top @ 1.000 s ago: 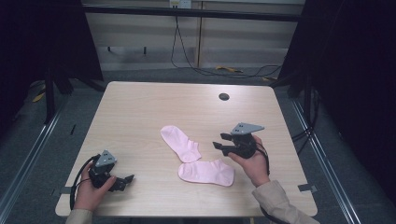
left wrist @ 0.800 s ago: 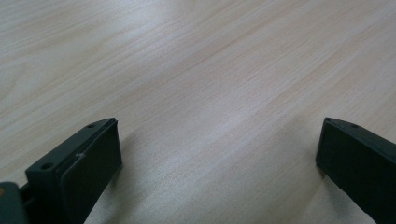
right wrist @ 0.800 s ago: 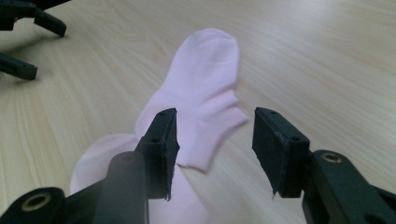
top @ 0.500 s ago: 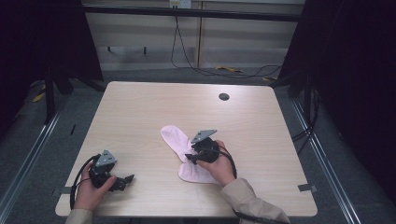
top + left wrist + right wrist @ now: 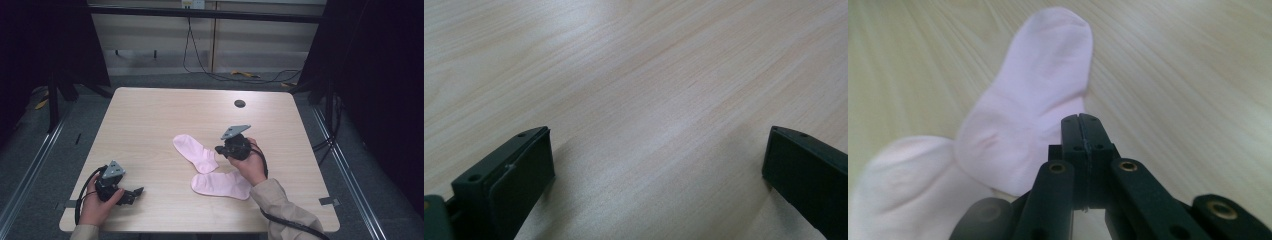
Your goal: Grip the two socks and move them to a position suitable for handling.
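Note:
Two pale pink socks lie on the wooden table (image 5: 150, 115). One sock (image 5: 192, 150) (image 5: 1033, 100) lies slanted, and the other sock (image 5: 220, 184) (image 5: 903, 190) lies across below it. My right gripper (image 5: 218, 149) (image 5: 1082, 120) sits at the right edge of the slanted sock. Its jaws have just been closing and now stand pressed together, and I see no fabric between them. My left gripper (image 5: 137, 192) (image 5: 656, 160) rests low over bare wood near the front left corner, jaws wide apart and empty.
A small dark round hole (image 5: 239, 103) sits near the table's far edge. Dark frame posts and cables stand on the floor behind and beside the table. A cable trails from each gripper toward the front edge.
The right hand swung left over the socks, then came back right to the slanted sock's edge, and its jaws went from open to shut. The left hand and both socks stayed put.

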A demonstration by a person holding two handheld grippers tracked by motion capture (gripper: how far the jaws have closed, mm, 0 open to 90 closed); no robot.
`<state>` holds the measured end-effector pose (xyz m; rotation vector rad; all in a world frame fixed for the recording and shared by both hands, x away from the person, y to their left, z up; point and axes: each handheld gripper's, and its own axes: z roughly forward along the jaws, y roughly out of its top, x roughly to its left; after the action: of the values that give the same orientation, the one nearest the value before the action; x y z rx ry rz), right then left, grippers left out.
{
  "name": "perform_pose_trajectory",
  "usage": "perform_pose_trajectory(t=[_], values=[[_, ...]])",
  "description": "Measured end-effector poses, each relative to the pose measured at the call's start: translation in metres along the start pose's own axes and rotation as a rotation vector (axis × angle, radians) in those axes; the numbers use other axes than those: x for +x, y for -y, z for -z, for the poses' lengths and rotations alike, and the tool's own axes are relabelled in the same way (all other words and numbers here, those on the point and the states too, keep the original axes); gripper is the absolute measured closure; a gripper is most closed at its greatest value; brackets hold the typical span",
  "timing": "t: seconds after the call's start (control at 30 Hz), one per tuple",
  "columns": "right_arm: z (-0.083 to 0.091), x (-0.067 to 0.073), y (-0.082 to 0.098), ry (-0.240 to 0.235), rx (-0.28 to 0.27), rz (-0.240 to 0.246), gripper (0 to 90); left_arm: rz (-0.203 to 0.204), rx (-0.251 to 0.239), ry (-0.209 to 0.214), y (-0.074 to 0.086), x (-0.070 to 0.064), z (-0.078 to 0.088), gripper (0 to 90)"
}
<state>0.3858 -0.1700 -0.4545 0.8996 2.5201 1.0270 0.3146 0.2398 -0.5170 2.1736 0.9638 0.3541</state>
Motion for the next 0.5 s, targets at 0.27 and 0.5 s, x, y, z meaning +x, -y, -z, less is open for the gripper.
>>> perform_pose_trajectory(t=[0.27,0.5], values=[[-0.038,0.023,0.000,-0.014,-0.058,-0.092,45.6,0.001,0.001,0.002,0.000,0.000,0.000,0.0],[-0.070,0.038,-0.023,0.020,-0.015,-0.130,39.0,0.002,-0.002,0.002,0.000,0.000,0.000,0.0]])
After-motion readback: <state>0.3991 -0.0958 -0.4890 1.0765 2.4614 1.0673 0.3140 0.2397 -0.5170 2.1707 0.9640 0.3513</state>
